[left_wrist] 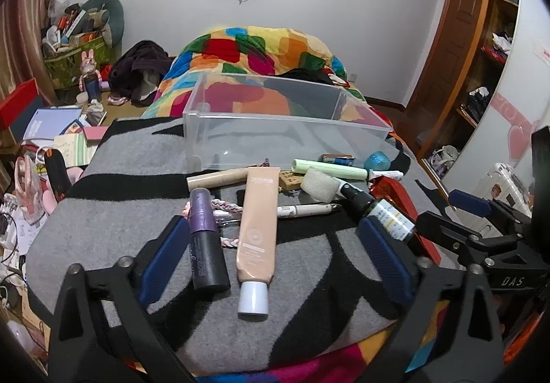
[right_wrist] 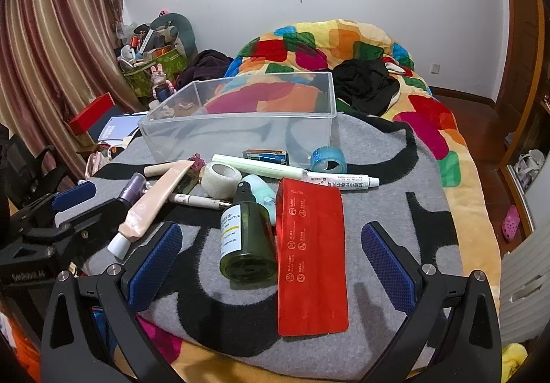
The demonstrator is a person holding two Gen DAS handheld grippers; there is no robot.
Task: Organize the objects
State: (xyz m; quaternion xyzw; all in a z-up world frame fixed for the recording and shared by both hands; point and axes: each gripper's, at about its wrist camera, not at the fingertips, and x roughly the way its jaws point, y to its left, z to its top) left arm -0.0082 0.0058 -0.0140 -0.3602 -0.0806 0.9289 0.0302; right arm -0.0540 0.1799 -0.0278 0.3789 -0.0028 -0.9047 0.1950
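A clear plastic bin (left_wrist: 240,139) (right_wrist: 237,128) stands empty on a grey and black blanket (left_wrist: 120,183). Before it lie a beige tube with white cap (left_wrist: 256,235) (right_wrist: 154,201), a purple and black bottle (left_wrist: 206,245), a green spray bottle (right_wrist: 245,238) (left_wrist: 385,214), a red packet (right_wrist: 311,259), a pale green stick (left_wrist: 328,169) (right_wrist: 257,166), a white gauze roll (right_wrist: 221,178), a pen (left_wrist: 306,210) (right_wrist: 199,200), blue tape (right_wrist: 328,159) and a white ointment tube (right_wrist: 340,181). My left gripper (left_wrist: 275,256) is open around the beige tube and purple bottle. My right gripper (right_wrist: 271,262) is open around the green bottle and red packet.
A colourful quilt (right_wrist: 343,49) and black clothes (right_wrist: 367,80) lie behind the bin. Books and clutter (left_wrist: 58,132) crowd the floor on the left, curtains (right_wrist: 51,39) hang beyond. Wooden shelves (left_wrist: 481,56) stand on the right.
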